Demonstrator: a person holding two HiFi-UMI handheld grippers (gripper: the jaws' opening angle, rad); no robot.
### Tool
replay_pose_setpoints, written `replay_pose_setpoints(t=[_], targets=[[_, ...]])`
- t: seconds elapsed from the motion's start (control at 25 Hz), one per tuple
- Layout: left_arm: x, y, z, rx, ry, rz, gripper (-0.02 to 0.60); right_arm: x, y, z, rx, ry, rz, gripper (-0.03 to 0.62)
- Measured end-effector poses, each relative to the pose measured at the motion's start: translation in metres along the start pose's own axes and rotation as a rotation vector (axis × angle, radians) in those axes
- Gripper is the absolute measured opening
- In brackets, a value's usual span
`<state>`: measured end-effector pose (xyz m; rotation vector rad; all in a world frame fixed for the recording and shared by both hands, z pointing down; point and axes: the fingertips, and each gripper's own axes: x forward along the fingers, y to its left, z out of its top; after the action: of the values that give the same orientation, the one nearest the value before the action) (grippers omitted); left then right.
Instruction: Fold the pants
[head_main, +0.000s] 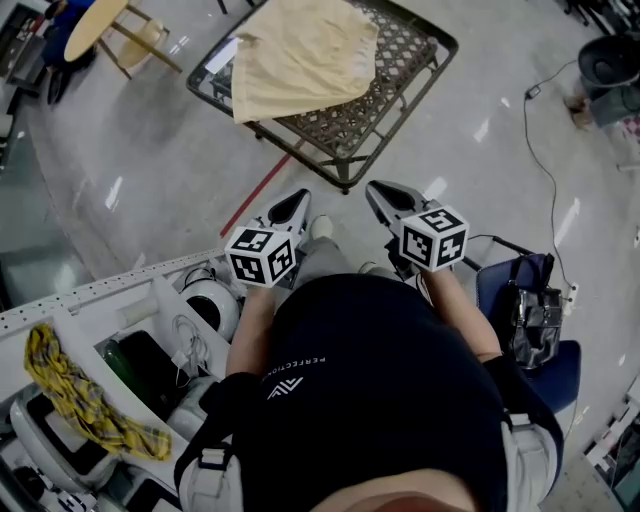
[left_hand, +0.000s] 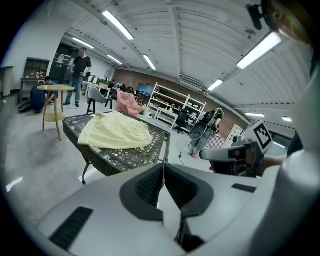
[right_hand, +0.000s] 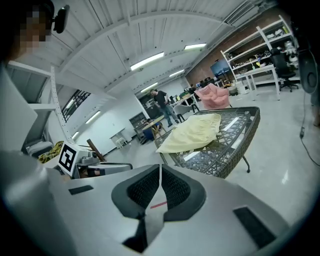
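Note:
Pale yellow pants (head_main: 300, 55) lie spread over the far part of a dark wicker table with a glass top (head_main: 395, 75). The same pants (left_hand: 117, 132) (right_hand: 195, 132) show in both gripper views, well ahead of the jaws. My left gripper (head_main: 297, 203) and my right gripper (head_main: 374, 190) hang side by side in the air in front of the person's body, short of the table's near corner. Both are shut with nothing between the pads. The left gripper view shows my left gripper (left_hand: 163, 167) closed, and the right gripper view shows my right gripper (right_hand: 160, 170) closed.
A red line (head_main: 255, 195) runs across the glossy floor near the table. White shelving with a yellow checked cloth (head_main: 80, 395) stands at the lower left, a blue chair with a bag (head_main: 530, 310) at the right. A round wooden table (left_hand: 54, 100) and people stand further off.

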<state>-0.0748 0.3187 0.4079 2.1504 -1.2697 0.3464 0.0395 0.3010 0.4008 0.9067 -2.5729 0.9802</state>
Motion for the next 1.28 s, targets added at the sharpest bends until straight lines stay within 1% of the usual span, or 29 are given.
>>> replay_pose_setpoints(t=[0.28, 0.52, 0.68, 0.88, 1.04, 1.16, 1.28], targets=[[0.018, 0.044, 0.024, 0.012, 0.043, -0.012, 0.018, 0.045, -0.009, 0.026, 0.020, 0.019, -0.025, 0.037], [0.026, 0.086, 0.036, 0.020, 0.070, -0.016, 0.018, 0.083, -0.010, 0.037, 0.030, 0.032, -0.046, 0.038], [0.030, 0.106, 0.041, 0.026, 0.089, -0.029, 0.018, 0.103, -0.009, 0.042, 0.030, 0.034, -0.058, 0.038], [0.035, 0.120, 0.045, 0.029, 0.109, -0.068, 0.018, 0.121, -0.008, 0.047, 0.046, 0.035, -0.081, 0.038], [0.042, 0.127, 0.046, 0.030, 0.132, -0.103, 0.018, 0.129, -0.009, 0.048, 0.040, 0.043, -0.099, 0.038], [0.050, 0.128, 0.044, 0.027, 0.142, -0.108, 0.018, 0.127, -0.018, 0.050, 0.023, 0.054, -0.117, 0.038], [0.058, 0.129, 0.044, 0.015, 0.148, -0.097, 0.018, 0.128, -0.028, 0.056, -0.005, 0.056, -0.108, 0.038]])
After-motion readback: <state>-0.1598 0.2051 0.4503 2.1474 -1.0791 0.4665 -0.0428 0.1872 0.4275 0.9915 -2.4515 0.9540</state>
